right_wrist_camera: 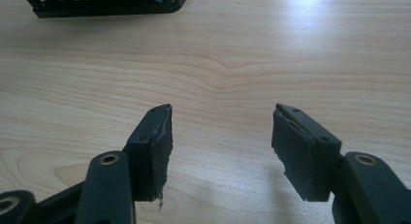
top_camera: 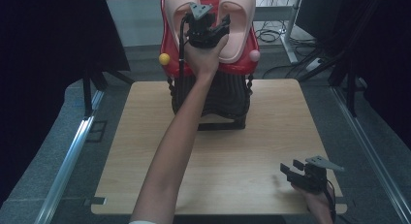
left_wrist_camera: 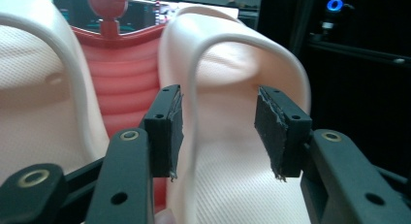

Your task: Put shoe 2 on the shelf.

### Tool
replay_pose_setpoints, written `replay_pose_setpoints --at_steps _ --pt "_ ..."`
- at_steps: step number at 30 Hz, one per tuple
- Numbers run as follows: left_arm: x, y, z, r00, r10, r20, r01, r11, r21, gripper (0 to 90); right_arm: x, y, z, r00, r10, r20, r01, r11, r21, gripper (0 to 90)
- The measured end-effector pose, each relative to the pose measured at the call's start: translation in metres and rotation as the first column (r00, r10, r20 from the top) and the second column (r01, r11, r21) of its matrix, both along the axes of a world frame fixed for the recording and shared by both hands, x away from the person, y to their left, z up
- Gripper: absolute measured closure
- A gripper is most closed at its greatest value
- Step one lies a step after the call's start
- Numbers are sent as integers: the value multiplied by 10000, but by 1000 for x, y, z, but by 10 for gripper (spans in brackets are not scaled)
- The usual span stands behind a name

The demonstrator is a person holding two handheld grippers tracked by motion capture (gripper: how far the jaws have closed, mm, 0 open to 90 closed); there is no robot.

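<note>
Release of the right-hand pink slipper [top_camera: 236,25] on the red rack [top_camera: 170,54] looks done, left gripper [top_camera: 209,27] jaws apart around it; next, back off cleanly.

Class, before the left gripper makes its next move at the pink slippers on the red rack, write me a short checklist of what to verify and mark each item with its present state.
1. Left gripper jaws apart, pads off the right slipper: ok; its edge stands between them untouched.
2. Right slipper resting on the red rack: ok, it lies beside the left slipper.
3. Slipper seated firmly enough not to slide: cannot tell.
4. Rack's black stand square on the table: ok.
5. Right gripper out of the way: ok, open, low over the table's near right corner.
6. Cable free of the rack: cannot tell.
</note>
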State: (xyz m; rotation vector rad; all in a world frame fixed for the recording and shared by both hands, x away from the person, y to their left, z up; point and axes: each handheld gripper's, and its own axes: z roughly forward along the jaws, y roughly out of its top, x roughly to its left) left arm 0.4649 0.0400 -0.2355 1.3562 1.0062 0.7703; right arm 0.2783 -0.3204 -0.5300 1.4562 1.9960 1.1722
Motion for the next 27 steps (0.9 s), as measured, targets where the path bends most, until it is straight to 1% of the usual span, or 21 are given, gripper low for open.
replay_pose_setpoints --at_steps 2,6,9,11,12,13,15,17,21,25,27 --pt "-6 2 -1 9999 -159 58 159 9998 85 528 0 0 -1 10000 -21 9 21 10000 -8 401" --pt "-17 7 -5 9986 -520 -4 520 9986 113 521 1 0 -1 10000 -52 14 52 10000 -21 401" --pt "-26 11 -10 9968 -791 -87 792 9968 94 514 1 0 -1 10000 -82 -5 82 10000 -31 401" --pt "-32 14 -16 9953 -964 -111 967 9951 202 510 1 -1 -1 9999 -113 17 113 9999 -48 401" --pt "-34 15 -18 9947 -1016 -122 1019 9946 190 510 1 -1 -1 9999 -109 10 109 9999 -60 401" --pt "-38 18 -21 9931 -1165 -139 1168 9929 208 509 1 -1 -1 9999 -106 5 106 9999 -53 401" --pt "-45 21 -26 9896 -1429 -162 1430 9897 30 506 0 0 0 10000 -71 15 71 9999 -92 401" --pt "-51 25 -31 9883 -1519 -132 1521 9883 113 506 0 2 -1 10000 -54 1 54 9999 -107 401" --pt "-66 35 -44 9833 -1819 -102 1822 9829 282 503 1 4 -2 10000 -22 11 22 9999 -169 401" --pt "-76 44 -53 9795 -2015 -49 2016 9790 292 501 1 5 -3 10000 -6 -46 5 9998 -200 401" --pt "-84 50 -58 9761 -2173 -2 2172 9755 341 501 1 6 -3 10000 -1 -18 1 9997 -241 401"
